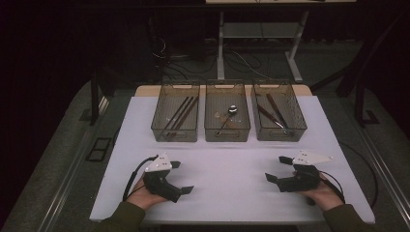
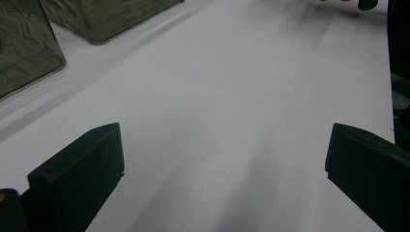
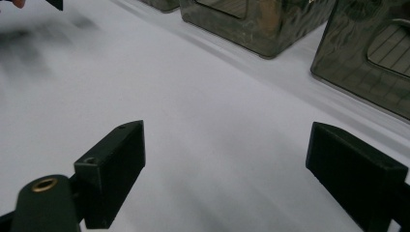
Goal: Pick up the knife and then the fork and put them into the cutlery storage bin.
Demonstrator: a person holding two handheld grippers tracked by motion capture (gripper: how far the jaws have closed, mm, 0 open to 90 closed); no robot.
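White table [image 1: 227, 193], 3 smoky-grey bins [image 1: 227, 133]

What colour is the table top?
White, plain with no pattern; the table top shows best in the high view.

High view looking forward and down from above the table's [image 1: 227, 159] near edge – both gripper views low, close over it, sharing the bins [image 1: 227, 112].

Three bins [image 1: 226, 110] in row at table [image 1: 217, 193] far edge; utensils inside.
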